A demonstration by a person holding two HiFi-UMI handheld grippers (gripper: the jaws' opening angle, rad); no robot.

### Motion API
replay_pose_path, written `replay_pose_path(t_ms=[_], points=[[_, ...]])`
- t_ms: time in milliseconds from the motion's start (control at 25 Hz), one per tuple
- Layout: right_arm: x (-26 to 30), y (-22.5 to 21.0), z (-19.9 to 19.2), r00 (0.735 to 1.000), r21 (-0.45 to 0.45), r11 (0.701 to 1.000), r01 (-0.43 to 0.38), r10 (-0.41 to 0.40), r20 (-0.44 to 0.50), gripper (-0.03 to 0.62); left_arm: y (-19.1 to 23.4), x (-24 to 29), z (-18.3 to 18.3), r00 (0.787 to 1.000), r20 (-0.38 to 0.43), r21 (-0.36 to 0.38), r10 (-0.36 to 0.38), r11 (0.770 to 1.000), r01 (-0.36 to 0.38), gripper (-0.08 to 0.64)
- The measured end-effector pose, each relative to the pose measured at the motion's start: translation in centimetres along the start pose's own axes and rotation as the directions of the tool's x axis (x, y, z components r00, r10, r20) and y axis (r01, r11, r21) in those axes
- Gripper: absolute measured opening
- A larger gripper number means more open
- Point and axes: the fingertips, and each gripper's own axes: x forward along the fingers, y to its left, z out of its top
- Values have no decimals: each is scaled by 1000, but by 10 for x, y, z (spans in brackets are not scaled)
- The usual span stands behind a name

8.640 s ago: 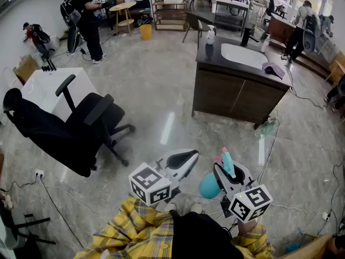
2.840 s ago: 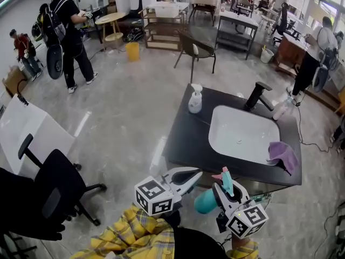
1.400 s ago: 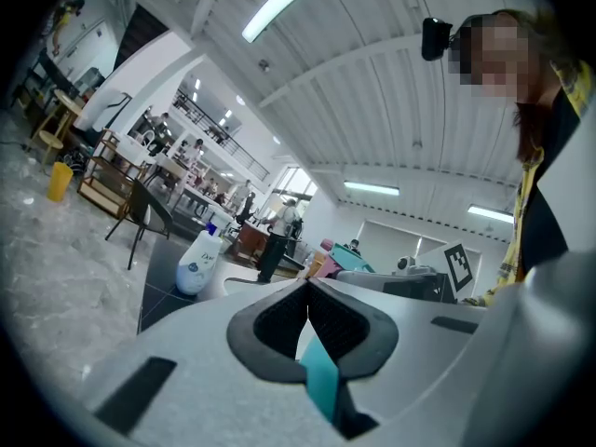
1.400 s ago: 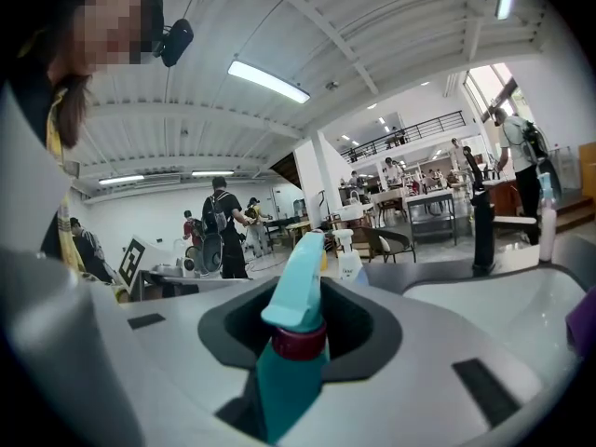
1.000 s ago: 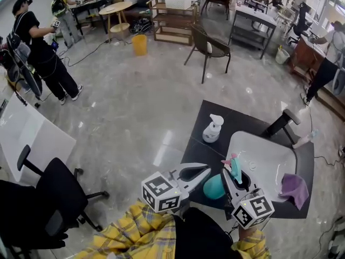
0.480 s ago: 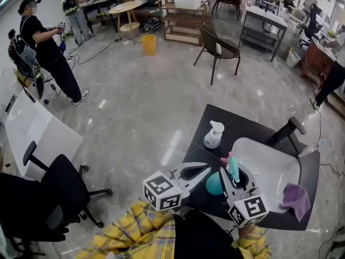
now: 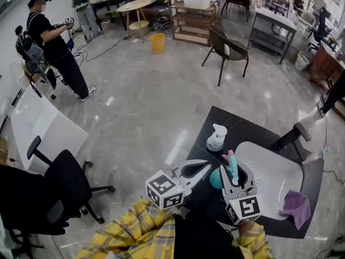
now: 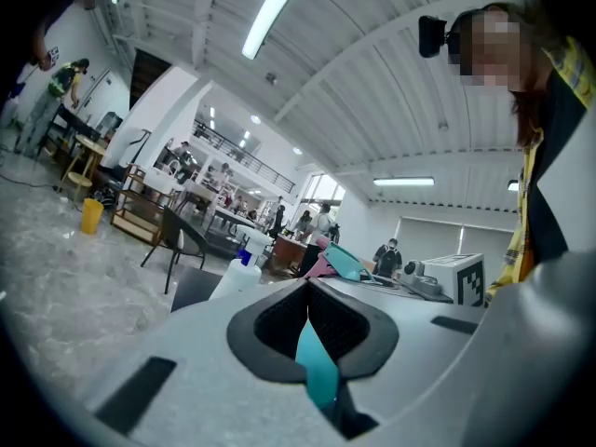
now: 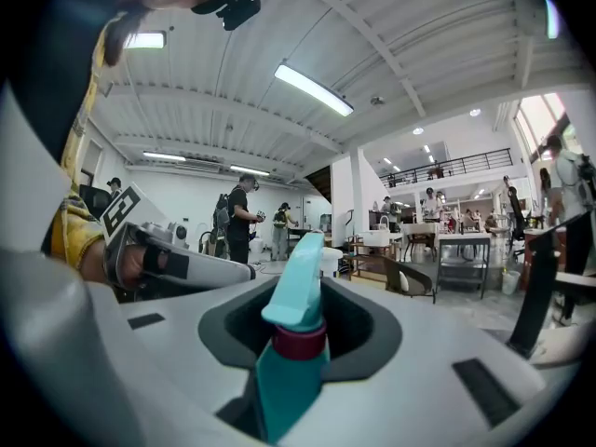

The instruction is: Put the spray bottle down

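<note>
My right gripper point(image 7: 229, 175) is shut on a teal spray bottle point(image 7: 216, 179) with a pink collar, gripped near its neck. The bottle's body sticks out to the left and its nozzle point(image 7: 231, 161) points away from me. In the right gripper view the bottle point(image 9: 292, 343) stands upright between the jaws. It hangs over the near left part of a black counter point(image 7: 247, 129) beside a white sink point(image 7: 272, 169). My left gripper point(image 7: 207, 168) is shut just left of the bottle. In the left gripper view a thin teal sliver point(image 8: 313, 361) shows in the slit of its jaws.
A white spray bottle point(image 7: 216, 137) stands on the counter's far left part. A black faucet point(image 7: 294, 136) and a purple cloth point(image 7: 295, 203) are by the sink. A black office chair point(image 7: 59, 190) and white table point(image 7: 46, 131) are left. People point(image 7: 54, 45) stand far left.
I carried the bottle across the floor to the sink counter. Over the last second both grippers moved slightly forward and down over the counter's near edge, and the grip is unchanged.
</note>
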Motion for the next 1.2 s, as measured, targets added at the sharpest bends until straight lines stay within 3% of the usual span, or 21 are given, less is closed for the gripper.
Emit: replay_pose_path(t_ms=[440,1200], points=[[4,-6,11,996,-64,998,26,-21,87,117,3,13,1,998,47,18,52,998,-53,5],[5,-6,-1,999,-101,994,34,-30,43,121,-2,14,-1,994,73,45,79,996,-83,5]])
